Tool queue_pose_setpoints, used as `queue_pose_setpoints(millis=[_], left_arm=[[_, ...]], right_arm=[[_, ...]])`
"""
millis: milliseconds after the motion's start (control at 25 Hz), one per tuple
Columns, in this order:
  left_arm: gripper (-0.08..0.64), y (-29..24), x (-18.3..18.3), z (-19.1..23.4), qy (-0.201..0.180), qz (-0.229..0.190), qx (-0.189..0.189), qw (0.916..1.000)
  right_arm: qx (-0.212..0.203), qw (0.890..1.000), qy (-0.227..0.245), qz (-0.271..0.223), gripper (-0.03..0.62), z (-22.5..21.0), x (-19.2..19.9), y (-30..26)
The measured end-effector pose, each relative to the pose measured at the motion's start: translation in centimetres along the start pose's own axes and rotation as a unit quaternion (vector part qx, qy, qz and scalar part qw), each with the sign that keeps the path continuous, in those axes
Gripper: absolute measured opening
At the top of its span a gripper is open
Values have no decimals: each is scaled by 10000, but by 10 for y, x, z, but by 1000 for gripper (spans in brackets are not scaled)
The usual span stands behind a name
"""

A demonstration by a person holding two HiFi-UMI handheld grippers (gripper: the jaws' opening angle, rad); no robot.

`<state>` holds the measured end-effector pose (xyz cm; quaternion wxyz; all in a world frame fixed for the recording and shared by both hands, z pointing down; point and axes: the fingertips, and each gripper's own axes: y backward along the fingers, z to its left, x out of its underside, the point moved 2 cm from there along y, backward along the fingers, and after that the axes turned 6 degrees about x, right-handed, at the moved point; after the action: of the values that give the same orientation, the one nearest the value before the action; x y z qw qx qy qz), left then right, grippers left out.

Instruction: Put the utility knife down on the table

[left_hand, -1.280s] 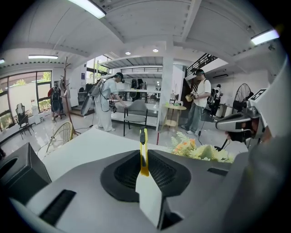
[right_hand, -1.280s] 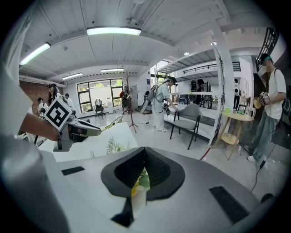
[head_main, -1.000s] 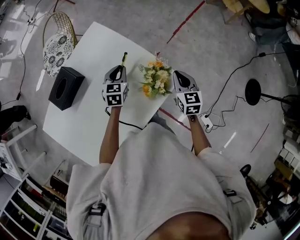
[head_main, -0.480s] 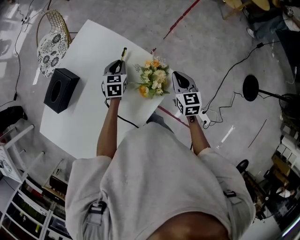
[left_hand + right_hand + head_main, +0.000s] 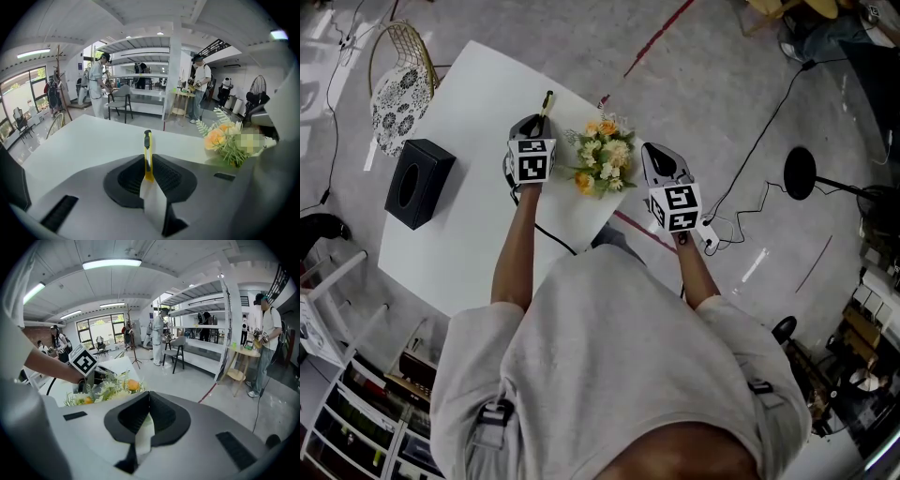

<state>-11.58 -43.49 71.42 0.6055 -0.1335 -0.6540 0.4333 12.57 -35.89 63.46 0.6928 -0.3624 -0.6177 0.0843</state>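
While left gripper (image 5: pixel 149 174) clamps utility knife (image 5: pixel 147 143), tabletop (image 5: pixel 93 140) ahead — bouquet (image 5: pixel 229 140) right

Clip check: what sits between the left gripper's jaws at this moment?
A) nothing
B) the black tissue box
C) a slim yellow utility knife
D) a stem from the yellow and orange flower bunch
C: in the left gripper view, the left gripper has its jaws closed on the slim yellow utility knife, which sticks out over the white table.

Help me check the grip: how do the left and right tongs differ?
The left tongs are shut on the yellow utility knife; the right tongs are shut on nothing. The left tongs hang over the white table; the right tongs sit past its edge. Both carry marker cubes.
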Motion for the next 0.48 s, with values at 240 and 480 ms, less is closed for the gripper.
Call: queue_pose_setpoints(millis=[240, 480], left_arm=[[61, -3, 2, -1, -102, 157, -79, 9998], [61, -3, 3, -2, -71, 153, -73, 9998]], right_arm=[[-36, 10000, -9, -18, 31, 3, 1, 0], [-44, 10000, -23, -18, 31, 3, 2, 3]])
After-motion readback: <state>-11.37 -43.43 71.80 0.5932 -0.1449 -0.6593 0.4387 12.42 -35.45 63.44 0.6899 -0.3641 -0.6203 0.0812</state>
